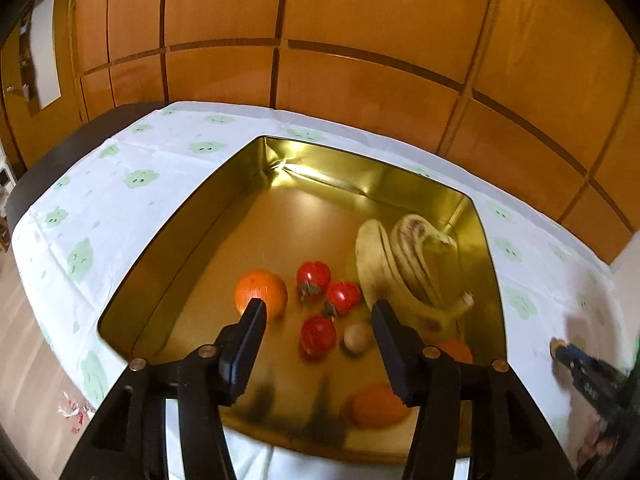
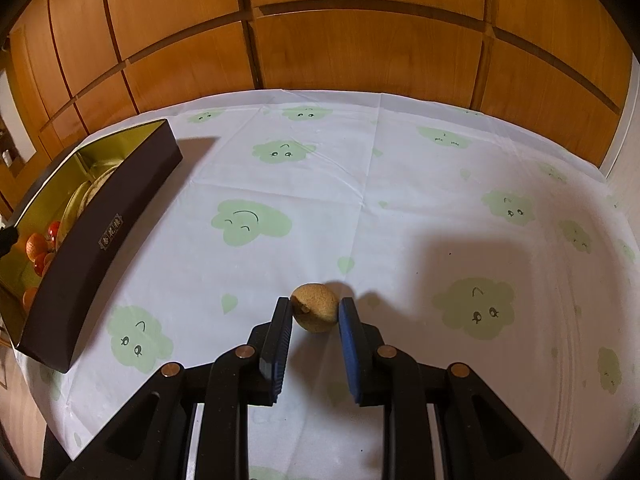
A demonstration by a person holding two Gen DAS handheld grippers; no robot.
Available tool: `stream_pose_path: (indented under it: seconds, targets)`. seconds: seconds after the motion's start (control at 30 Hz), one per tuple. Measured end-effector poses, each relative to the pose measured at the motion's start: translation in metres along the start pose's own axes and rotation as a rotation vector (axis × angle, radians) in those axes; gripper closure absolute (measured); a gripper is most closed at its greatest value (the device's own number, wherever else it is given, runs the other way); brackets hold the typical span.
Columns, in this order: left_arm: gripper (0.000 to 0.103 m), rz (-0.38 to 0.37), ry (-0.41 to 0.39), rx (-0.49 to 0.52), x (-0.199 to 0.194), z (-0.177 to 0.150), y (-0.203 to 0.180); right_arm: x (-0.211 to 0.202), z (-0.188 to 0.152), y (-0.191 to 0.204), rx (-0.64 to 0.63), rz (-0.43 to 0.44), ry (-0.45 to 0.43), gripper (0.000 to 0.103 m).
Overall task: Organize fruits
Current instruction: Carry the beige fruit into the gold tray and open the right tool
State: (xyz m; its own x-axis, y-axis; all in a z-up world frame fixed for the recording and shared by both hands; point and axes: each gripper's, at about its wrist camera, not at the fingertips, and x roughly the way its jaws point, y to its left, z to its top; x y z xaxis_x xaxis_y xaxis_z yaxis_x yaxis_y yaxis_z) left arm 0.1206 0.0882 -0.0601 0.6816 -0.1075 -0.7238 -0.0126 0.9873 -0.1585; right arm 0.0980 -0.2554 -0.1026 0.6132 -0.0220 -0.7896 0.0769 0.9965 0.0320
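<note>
A gold-lined box (image 1: 168, 232) holds two bananas (image 1: 400, 264), an orange (image 1: 262, 292), three red tomatoes (image 1: 314, 276), a small tan fruit (image 1: 357, 337) and two more oranges (image 1: 378, 406) at its near side. My left gripper (image 1: 319, 308) is open and empty above the box's near side. In the right wrist view, a small tan round fruit (image 2: 315, 307) lies on the tablecloth between the fingertips of my right gripper (image 2: 315, 310). The jaws stand close on both sides of it; contact is not clear. The box (image 2: 104, 232) stands at the left.
A white tablecloth with green cloud faces (image 2: 360, 184) covers the table. A wooden panelled wall (image 2: 360, 40) runs behind it. The table's left edge drops to the floor (image 1: 24, 320). The right gripper shows at the right edge of the left wrist view (image 1: 592, 376).
</note>
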Motion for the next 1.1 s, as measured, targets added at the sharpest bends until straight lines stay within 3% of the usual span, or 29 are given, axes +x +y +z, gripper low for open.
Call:
stream_pose_path:
  seconds: [0.13,0.3,0.5,0.73,1.1]
  targets:
    - [0.045,-0.004,-0.008,0.005,-0.012,-0.012,-0.001,-0.003,0.005,0.007,-0.018,0.007,0.001,0.079]
    - [0.045,0.007,-0.009,0.013,-0.016,-0.021,0.002,-0.022,0.02,0.035,-0.065,0.098,-0.046,0.079]
    - [0.045,0.014,-0.035,0.017,-0.027,-0.026,0.009,-0.043,0.035,0.102,-0.216,0.257,-0.078,0.079]
    - [0.045,0.023,-0.059,-0.009,-0.037,-0.028,0.025,-0.049,0.034,0.171,-0.346,0.408,-0.045,0.079]
    - [0.045,0.063,-0.069,-0.059,-0.045,-0.037,0.056,-0.026,0.037,0.224,-0.436,0.457,0.033,0.079]
